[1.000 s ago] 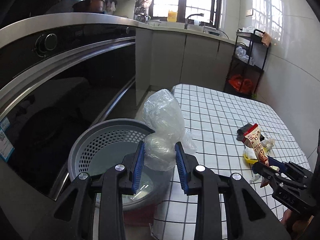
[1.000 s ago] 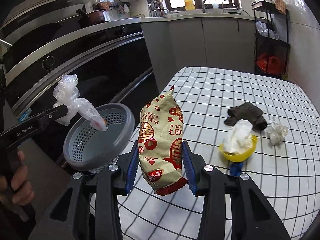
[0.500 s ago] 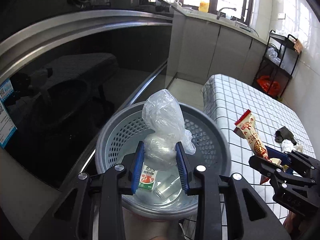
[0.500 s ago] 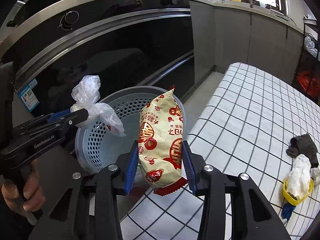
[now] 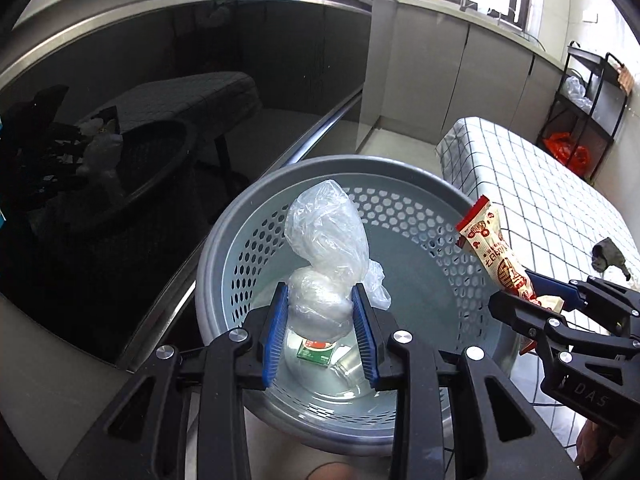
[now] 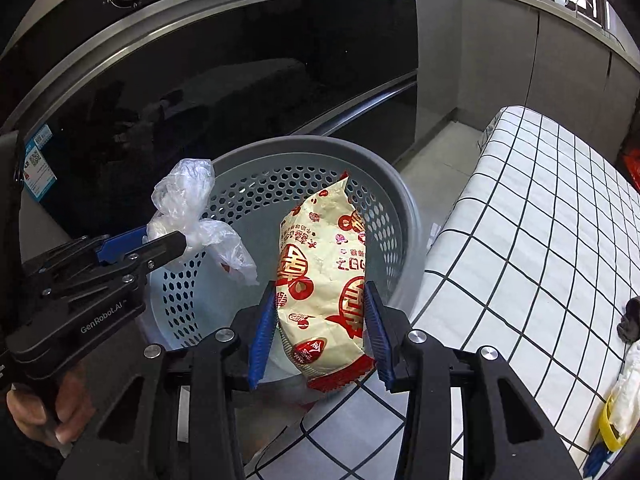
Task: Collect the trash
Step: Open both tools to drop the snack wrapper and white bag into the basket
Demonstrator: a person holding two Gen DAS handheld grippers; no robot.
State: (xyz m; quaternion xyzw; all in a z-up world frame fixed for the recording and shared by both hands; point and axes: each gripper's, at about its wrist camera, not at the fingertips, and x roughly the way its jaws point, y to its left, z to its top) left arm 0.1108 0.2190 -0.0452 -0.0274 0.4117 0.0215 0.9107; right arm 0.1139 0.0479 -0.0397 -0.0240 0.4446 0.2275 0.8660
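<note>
Left wrist view: below a dark oven front, the grey perforated bin (image 5: 404,216) at centre holds a small carton (image 5: 316,350); the left gripper (image 5: 320,334) clamps a crumpled plastic bag (image 5: 326,248) above it.

Right wrist view: beside the checked tablecloth (image 6: 532,216), the right gripper (image 6: 320,334) pinches a snack packet (image 6: 326,272) over the bin's rim. Neither is dropped yet; a yellow cup with tissue (image 6: 618,408) waits lower right.

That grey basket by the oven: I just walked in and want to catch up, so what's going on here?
A person is collecting trash with a handheld gripper in each hand. The left gripper is shut on a crumpled clear plastic bag, held over the grey perforated basket. The right gripper is shut on a red-and-cream snack packet, also over the basket. A small carton already lies at the bottom. More litter remains on the checked tablecloth.
</note>
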